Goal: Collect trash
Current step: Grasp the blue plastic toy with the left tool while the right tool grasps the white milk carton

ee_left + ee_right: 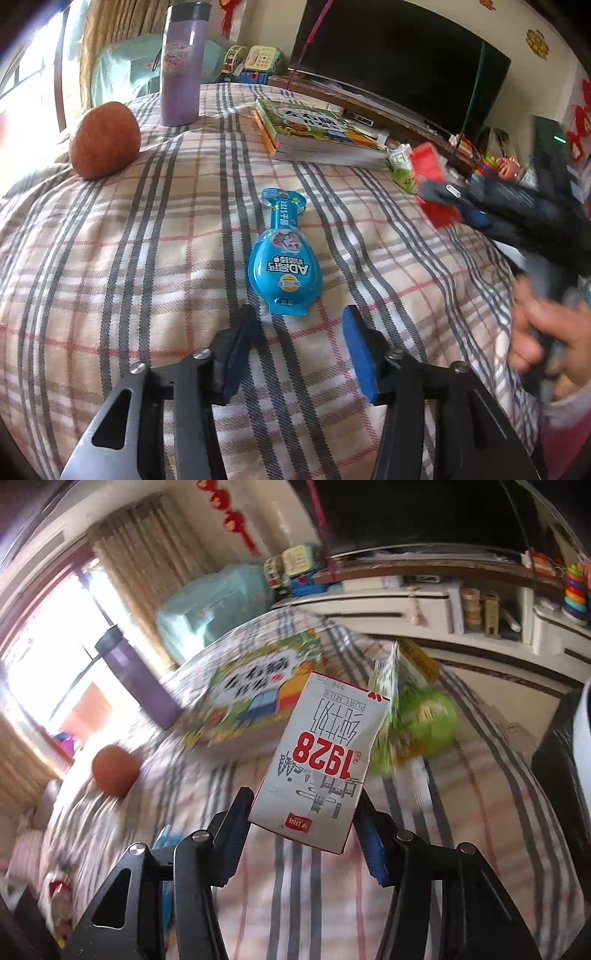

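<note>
A blue drink pouch (282, 264) lies flat on the plaid tablecloth (147, 240), just ahead of my left gripper (299, 325), which is open and empty with the pouch's near end between its fingertips' line. My right gripper (303, 812) is shut on a white and red milk carton (321, 760) and holds it above the cloth. In the left wrist view the right gripper (461, 199) shows blurred at the right with the red carton (428, 166). A green wrapper (413, 716) lies beyond the carton; it also shows in the left wrist view (400, 162).
An apple (105, 140) sits at the far left, a purple bottle (183, 66) stands behind it. A stack of children's books (314, 133) lies at the far middle. A TV (399, 55) and toy shelves stand behind the table. A hand (546, 332) is at the right edge.
</note>
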The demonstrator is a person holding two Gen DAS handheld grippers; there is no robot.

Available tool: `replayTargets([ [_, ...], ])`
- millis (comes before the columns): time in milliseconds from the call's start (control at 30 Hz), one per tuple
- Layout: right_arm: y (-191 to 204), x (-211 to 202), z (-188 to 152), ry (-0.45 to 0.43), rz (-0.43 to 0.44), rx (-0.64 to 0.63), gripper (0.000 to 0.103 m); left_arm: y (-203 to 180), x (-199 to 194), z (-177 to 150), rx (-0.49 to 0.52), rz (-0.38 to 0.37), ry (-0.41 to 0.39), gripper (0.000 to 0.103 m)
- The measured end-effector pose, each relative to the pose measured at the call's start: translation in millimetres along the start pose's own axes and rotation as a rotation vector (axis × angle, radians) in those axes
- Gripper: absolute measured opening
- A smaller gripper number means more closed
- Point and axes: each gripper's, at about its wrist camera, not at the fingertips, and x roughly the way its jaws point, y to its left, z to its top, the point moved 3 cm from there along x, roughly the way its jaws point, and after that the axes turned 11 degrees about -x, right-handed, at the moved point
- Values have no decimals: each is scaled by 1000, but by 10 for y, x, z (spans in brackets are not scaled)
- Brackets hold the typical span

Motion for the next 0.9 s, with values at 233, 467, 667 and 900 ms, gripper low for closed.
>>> replayTargets([
  [233, 70, -466, -505, 111, 0, -159, 55, -88, 11, -27, 41, 50, -1, 54],
  [467, 71, -489, -733, 132, -44, -194, 58, -117, -9, -28, 42, 119, -16, 56],
  [667, 88, -619, -801, 57, -37, -161, 73, -126, -48, 88, -46, 164, -49, 65],
  [900, 30, -569, -714, 29, -59, -124, 73, -300, 226, 195, 1, 223, -25, 65],
])
